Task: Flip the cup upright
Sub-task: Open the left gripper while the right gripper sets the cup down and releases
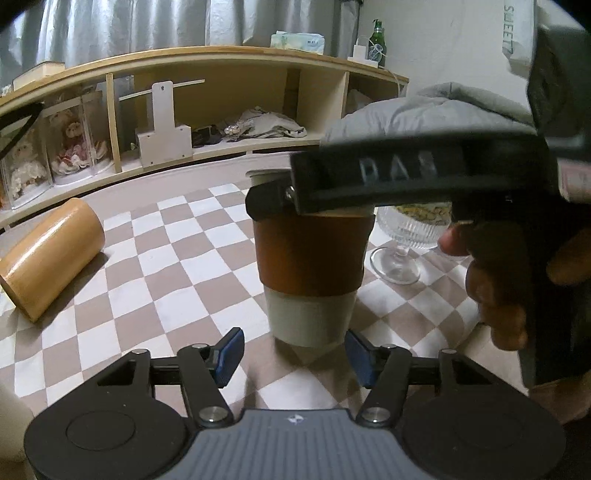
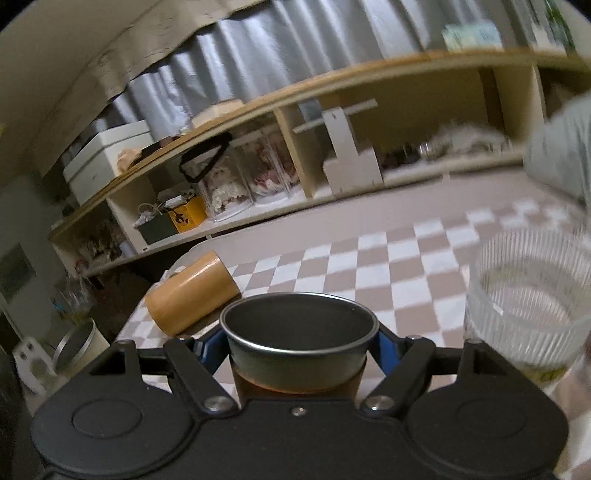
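We see the cup (image 1: 310, 273) upright on the checkered desk (image 1: 177, 258), our right tongs (image 2: 299, 343) clamped near its rim, apparently firmly, while our left tongs (image 1: 295, 356) gape wide just before it.

Room: long low wooden shelf unit (image 1: 207, 110) along wall; grey pleated curtains (image 1: 147, 26) behind; white wall (image 1: 443, 44) at right; beige-and-white checkered table surface (image 1: 177, 266). Dim indoor light.
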Demonstrator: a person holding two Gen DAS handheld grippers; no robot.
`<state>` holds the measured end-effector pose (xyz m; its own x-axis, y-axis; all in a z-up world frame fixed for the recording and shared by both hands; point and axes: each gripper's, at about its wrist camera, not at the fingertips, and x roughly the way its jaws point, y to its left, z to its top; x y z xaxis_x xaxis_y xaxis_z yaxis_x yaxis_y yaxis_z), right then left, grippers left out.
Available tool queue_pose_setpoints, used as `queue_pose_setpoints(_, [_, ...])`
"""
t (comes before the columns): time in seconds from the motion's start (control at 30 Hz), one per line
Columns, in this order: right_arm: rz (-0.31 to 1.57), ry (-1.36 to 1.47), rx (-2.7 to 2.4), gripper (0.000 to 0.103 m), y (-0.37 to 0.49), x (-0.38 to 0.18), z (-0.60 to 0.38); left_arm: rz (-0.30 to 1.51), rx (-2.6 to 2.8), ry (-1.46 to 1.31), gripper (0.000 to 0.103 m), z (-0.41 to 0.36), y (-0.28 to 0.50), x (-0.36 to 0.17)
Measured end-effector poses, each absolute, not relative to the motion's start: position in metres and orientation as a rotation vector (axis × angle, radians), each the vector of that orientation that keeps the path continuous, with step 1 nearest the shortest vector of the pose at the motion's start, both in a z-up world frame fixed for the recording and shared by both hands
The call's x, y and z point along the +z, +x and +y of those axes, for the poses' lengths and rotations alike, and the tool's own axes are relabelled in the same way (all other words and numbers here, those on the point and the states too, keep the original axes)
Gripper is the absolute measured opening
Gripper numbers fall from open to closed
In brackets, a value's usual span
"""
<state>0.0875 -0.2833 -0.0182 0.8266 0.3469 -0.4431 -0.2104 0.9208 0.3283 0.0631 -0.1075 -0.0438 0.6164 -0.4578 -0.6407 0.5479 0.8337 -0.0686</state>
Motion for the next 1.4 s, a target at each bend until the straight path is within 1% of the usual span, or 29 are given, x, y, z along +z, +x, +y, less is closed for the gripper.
queue_pose_setpoints(0.03, [0.5,0.241,0.3,0.079,0.084,-0.017,-0.281,0.699,-0.579,0.137,0.056,-0.108,0.064,-0.044])
queue_pose_setpoints(0.17, [0.443,0.146,0.297,0.079,0.073,-0.013,-0.275,0.702,-0.582,0.115,0.055,-0.111,0.069,-0.05])
queue_pose_setpoints(0.43, [0.358,0.018,0.204,0.079,0.055,-0.011,-0.275,0.648,-0.593,0.096,0.053,-0.124,0.08,-0.062])
queue_pose_setpoints(0.67, [0.423,0.065,0.104,0.078,0.055,-0.03,-0.276,0.64,-0.611,0.144,0.053,-0.134,0.077,-0.073])
queue_pose_setpoints(1.1, [0.419,0.096,0.056,0.078,0.052,-0.032,-0.274,0.633,-0.592,0.139,0.053,-0.135,0.078,-0.074])
queue_pose_setpoints(1.13, [0.424,0.097,0.055,0.079,0.052,-0.032,-0.274,0.638,-0.592,0.138,0.053,-0.134,0.076,-0.073])
queue_pose_setpoints(1.2, [0.436,0.11,0.059,0.084,0.051,-0.031,-0.275,0.649,-0.591,0.138,0.054,-0.133,0.074,-0.069])
queue_pose_setpoints(1.37, [0.446,0.152,0.072,0.085,0.044,-0.025,-0.283,0.652,-0.586,0.133,0.055,-0.123,0.062,-0.053])
queue_pose_setpoints(1.4, [0.445,0.159,0.074,0.086,0.042,-0.023,-0.285,0.643,-0.58,0.129,0.057,-0.12,0.059,-0.048])
